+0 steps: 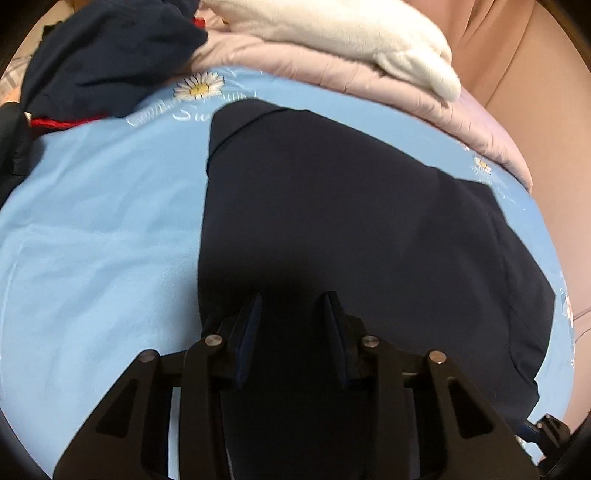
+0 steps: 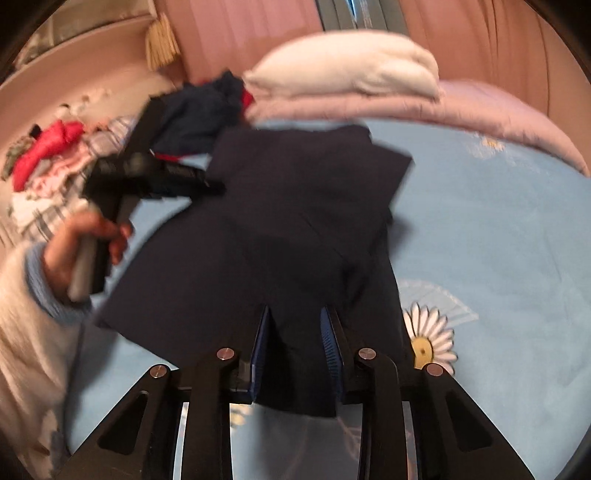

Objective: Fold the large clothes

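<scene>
The right gripper (image 2: 295, 314) has its black fingers with ribbed blue pads (image 2: 328, 339) closed on a hanging fold of the dark navy garment (image 2: 295, 206), a smooth matte cloth with straight folded edges, which spreads away over the pale blue bedsheet (image 2: 498, 236). The left gripper (image 1: 293, 299) sits over the same garment (image 1: 332, 206) near its left edge; its pads (image 1: 251, 321) stand a little apart, and whether cloth is caught between them cannot be told. A hand (image 2: 85, 251) in a fuzzy white sleeve (image 2: 26, 317) grips its handle. The soft sheet carries printed daisies (image 2: 428, 339). At the far edge lies a quilted pink duvet (image 1: 369, 74) with a plush white folded blanket (image 1: 351, 29) on top, and to the far left a crumpled navy garment with red trim (image 1: 103, 55).
</scene>
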### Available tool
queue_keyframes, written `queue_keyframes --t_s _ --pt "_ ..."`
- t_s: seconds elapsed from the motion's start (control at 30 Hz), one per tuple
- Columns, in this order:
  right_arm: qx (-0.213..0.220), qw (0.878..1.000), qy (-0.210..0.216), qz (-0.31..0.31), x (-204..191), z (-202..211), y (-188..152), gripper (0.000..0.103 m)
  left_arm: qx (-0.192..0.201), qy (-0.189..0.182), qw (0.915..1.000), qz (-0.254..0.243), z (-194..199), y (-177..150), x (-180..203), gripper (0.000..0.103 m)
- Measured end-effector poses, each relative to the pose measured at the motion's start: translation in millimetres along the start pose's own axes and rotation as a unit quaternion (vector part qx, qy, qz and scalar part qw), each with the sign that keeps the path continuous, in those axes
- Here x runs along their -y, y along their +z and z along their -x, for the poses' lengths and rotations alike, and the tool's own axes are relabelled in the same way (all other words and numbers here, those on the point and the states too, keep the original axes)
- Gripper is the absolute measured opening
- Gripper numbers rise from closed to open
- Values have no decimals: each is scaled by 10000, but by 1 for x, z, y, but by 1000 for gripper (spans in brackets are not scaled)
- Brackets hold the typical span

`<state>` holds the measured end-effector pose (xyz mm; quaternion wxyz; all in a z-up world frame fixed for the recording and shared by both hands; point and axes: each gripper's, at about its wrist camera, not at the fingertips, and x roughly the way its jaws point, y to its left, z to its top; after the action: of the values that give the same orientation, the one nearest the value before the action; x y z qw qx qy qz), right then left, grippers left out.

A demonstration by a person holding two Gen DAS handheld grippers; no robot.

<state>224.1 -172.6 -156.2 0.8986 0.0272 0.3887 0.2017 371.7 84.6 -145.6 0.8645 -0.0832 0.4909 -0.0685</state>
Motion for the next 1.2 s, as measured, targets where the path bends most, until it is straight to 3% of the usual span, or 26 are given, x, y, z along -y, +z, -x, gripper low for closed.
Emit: queue_keyframes --t_s 0.1,0.2,0.3,0.43,0.5,0.7,0.8,1.0,1.2 --pt "-19 10000 -83 35 2 -6 -5 31 -95 113 9996 -242 -5 2 4 34" --pt "-65 9994 -290 204 -6 -3 -5 31 -69 121 9997 -178 1 2 3 35" --pt "-185 9997 -147 83 -8 9 4 31 -31 176 9998 -66 13 -10 2 35" --pt "278 9992 282 -72 -10 39 12 31 219 183 9995 -163 50 -38 7 35" --pt "493 9979 396 -135 -10 46 23 32 324 -6 9993 -194 71 -55 8 37" --pt "775 9942 505 -545 -5 31 62 32 375 -249 9975 -548 101 -104 20 40" --pt "593 9941 331 -840 4 3 74 32 221 -274 9972 -665 94 -120 23 41" --pt "-46 9912 -51 -1321 25 -36 56 30 147 -193 9967 -774 79 -129 25 42" --pt "-61 9906 -165 -1357 24 -28 55 29 161 -160 9972 -709 78 -129 25 42"
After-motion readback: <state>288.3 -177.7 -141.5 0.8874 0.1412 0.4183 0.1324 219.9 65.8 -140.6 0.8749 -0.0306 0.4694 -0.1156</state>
